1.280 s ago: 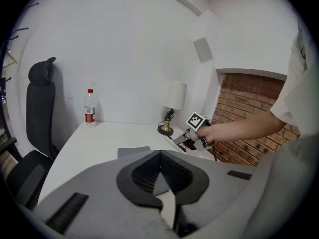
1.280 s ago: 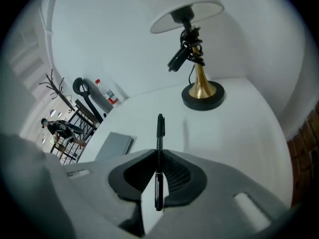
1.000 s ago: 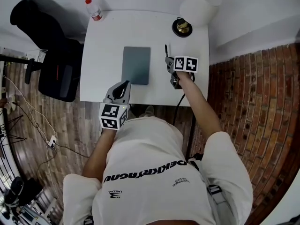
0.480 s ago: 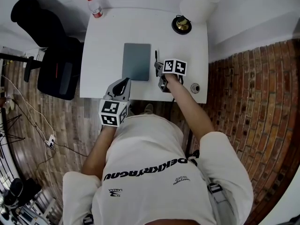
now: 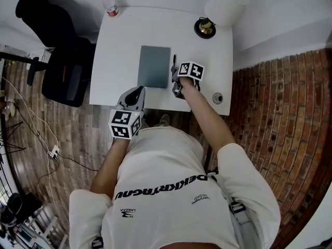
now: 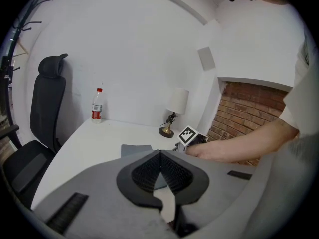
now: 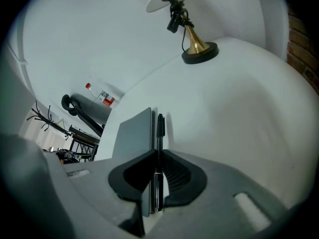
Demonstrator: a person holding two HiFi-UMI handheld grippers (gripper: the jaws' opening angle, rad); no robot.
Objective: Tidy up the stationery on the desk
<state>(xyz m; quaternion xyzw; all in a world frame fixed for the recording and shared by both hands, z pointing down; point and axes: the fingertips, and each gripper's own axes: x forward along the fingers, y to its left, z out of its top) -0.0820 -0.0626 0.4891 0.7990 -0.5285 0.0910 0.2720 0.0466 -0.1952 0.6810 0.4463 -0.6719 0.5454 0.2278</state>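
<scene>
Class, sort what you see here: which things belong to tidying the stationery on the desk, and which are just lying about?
Part of the job:
- black pen, gripped by the right gripper
- grey notebook beside it
- desk

Just lying about:
- table lamp
- water bottle
- office chair
- small round object near the desk's right edge

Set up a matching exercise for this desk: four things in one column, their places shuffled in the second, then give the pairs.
1. pen
2. notebook
3. bottle
4. lamp

A. far left corner of the desk
B. clamped between the fingers of the right gripper
C. lying flat, mid-desk
D. far right corner of the desk

Pairs: 1-B, 2-C, 3-A, 4-D
</scene>
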